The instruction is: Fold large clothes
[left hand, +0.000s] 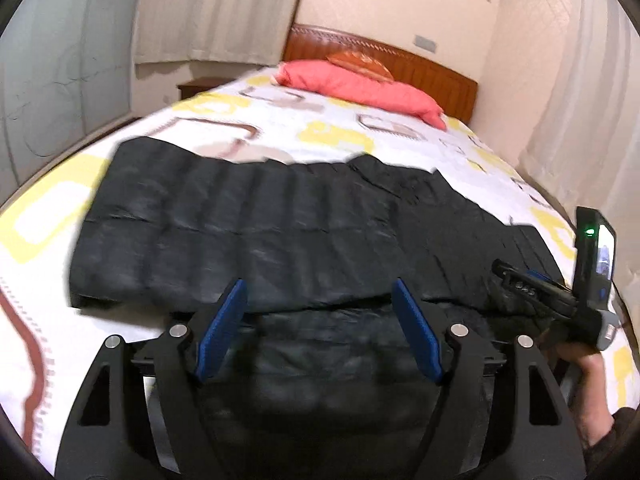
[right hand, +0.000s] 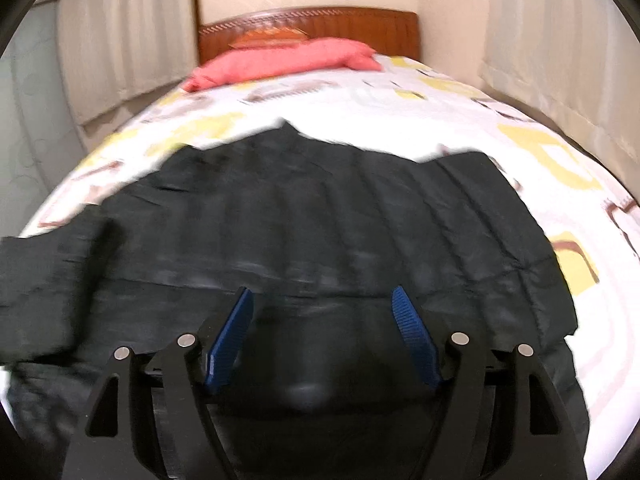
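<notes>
A large black quilted jacket lies spread across the bed, its near part folded over; it also fills the right wrist view. My left gripper is open, its blue pads wide apart just above the jacket's near folded edge, holding nothing. My right gripper is open too, its blue pads hovering over the jacket's near part. The right gripper also shows at the right edge of the left wrist view, low over the jacket's right end, held by a hand.
The bed has a white sheet with yellow and brown shapes. A red pillow lies at the wooden headboard. Curtains hang on both sides. A small nightstand stands at the far left.
</notes>
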`<state>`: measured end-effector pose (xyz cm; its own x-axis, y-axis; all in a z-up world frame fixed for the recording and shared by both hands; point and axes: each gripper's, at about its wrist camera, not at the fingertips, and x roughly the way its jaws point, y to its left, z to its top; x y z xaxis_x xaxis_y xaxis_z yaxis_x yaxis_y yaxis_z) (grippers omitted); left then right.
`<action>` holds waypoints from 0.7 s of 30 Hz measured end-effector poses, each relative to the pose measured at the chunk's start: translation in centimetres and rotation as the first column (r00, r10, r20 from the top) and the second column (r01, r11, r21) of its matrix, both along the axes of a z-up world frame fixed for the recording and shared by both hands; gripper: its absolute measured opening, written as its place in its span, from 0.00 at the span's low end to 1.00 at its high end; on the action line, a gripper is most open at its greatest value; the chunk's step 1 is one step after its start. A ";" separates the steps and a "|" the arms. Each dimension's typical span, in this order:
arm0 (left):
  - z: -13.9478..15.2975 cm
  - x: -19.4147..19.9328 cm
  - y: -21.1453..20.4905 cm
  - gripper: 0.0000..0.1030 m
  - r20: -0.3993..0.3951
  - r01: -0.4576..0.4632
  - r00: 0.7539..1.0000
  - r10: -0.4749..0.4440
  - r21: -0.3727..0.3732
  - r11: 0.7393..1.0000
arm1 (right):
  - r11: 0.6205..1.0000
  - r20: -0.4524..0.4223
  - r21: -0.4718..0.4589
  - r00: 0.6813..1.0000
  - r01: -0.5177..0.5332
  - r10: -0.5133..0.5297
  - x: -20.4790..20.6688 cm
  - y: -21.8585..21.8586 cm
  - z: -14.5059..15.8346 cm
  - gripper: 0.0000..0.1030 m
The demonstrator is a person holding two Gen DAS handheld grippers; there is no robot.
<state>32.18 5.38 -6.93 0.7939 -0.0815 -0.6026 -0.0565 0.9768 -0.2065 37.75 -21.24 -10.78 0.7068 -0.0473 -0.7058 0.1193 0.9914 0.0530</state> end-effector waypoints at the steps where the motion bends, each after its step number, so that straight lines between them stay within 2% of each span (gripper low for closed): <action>1: 0.1 -0.2 0.9 0.72 0.002 -0.018 1.000 0.018 0.000 1.000 | 0.999 0.009 0.024 0.999 -0.032 0.032 -0.2 1.4 0.7 0.69; 6: 0.3 -0.9 6.7 0.72 -0.009 -0.156 0.988 0.156 0.015 0.988 | 0.981 0.009 0.093 0.985 -0.170 0.170 0.2 8.0 2.5 0.70; 11: -0.3 -1.0 10.8 0.72 -0.015 -0.252 0.967 0.253 0.053 0.966 | 0.963 -0.020 0.125 0.970 -0.240 0.244 1.6 12.7 1.1 0.69; 12: -0.4 -1.0 11.3 0.72 -0.017 -0.262 0.965 0.264 0.058 0.963 | 0.957 -0.048 0.135 0.963 -0.257 0.266 2.3 13.4 0.2 0.54; 13: -0.6 -1.0 11.9 0.72 -0.023 -0.274 0.961 0.275 0.059 0.960 | 0.951 -0.074 0.145 0.955 -0.274 0.286 2.8 14.1 -0.5 0.32; 16: -0.8 -1.3 12.9 0.72 -0.034 -0.293 0.955 0.294 0.041 0.955 | 0.943 -0.076 0.155 0.948 -0.295 0.309 3.2 15.1 -0.8 0.18; 19: -0.2 -1.7 13.6 0.72 -0.025 -0.300 0.953 0.301 0.018 0.954 | 0.947 -0.024 0.140 0.955 -0.291 0.297 3.2 14.8 0.8 0.17; 21: 0.4 -2.0 13.7 0.72 -0.012 -0.295 0.956 0.295 -0.002 0.956 | 0.958 0.027 0.086 0.962 -0.274 0.273 3.1 13.9 2.6 0.17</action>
